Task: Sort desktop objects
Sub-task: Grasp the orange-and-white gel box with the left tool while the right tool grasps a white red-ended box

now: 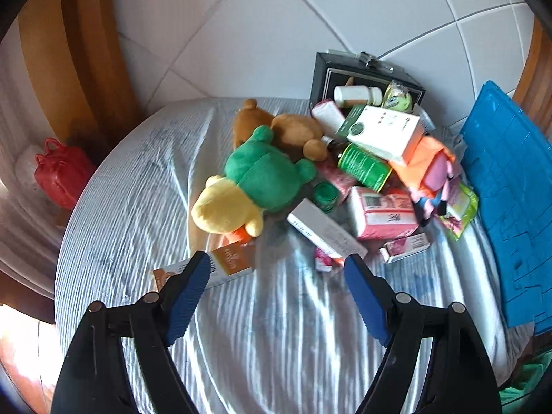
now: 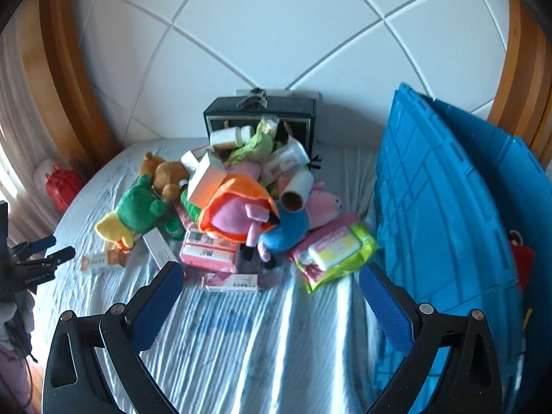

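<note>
A pile of objects lies on a striped sheet: a green and yellow plush [image 1: 255, 186] [image 2: 138, 210], a brown bear plush [image 1: 286, 131] [image 2: 165, 174], a green can [image 1: 364, 167], pink packets [image 1: 383, 214] [image 2: 210, 248], a white box [image 1: 383, 131], an orange box [image 1: 210, 269] and a pink and blue pig plush [image 2: 289, 220]. A black box [image 1: 362, 76] [image 2: 262, 117] stands behind, spilling bottles. My left gripper [image 1: 276, 276] is open and empty, just short of the pile. My right gripper [image 2: 272, 286] is open and empty, in front of the pile.
A blue plastic crate [image 1: 510, 200] [image 2: 445, 227] stands at the right of the bed. A red bag [image 1: 62, 172] [image 2: 62, 186] sits off the left edge. A padded white headboard [image 2: 276, 34] with wooden frame is behind. The left gripper shows at the left of the right wrist view [image 2: 41, 258].
</note>
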`<state>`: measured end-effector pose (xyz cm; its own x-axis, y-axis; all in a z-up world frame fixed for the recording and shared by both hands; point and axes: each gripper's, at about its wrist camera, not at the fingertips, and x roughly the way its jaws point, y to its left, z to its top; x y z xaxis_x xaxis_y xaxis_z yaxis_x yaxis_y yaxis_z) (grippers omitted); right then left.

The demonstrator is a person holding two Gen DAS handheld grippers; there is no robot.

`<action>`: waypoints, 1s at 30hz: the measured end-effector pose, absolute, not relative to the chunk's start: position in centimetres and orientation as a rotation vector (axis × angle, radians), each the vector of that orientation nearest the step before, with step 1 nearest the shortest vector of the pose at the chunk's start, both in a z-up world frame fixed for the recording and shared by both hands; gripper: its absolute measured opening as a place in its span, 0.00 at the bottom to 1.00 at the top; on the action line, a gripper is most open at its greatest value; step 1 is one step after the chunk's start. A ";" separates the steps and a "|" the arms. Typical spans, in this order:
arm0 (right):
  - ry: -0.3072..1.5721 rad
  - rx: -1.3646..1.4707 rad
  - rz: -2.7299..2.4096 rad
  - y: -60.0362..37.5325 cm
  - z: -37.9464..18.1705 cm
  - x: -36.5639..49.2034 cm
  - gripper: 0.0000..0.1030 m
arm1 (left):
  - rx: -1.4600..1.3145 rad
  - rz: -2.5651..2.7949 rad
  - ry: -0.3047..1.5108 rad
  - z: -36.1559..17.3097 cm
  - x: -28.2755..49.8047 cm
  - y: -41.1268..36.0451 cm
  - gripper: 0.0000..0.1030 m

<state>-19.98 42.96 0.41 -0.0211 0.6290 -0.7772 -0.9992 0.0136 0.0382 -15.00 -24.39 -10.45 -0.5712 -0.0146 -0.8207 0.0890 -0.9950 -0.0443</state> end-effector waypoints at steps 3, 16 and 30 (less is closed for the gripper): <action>0.777 -0.713 1.442 44.0 -3.0 -21.3 1.00 | 1.517 -2.690 0.112 -13.8 -15.4 -27.2 0.77; 0.959 -0.887 1.503 49.8 -13.8 -29.6 1.00 | 1.773 -2.542 0.172 -23.6 -19.2 -34.2 0.77; 0.890 -1.127 1.619 57.9 -19.6 -41.9 0.90 | 1.874 -2.632 -0.051 -25.4 -21.6 -32.7 0.85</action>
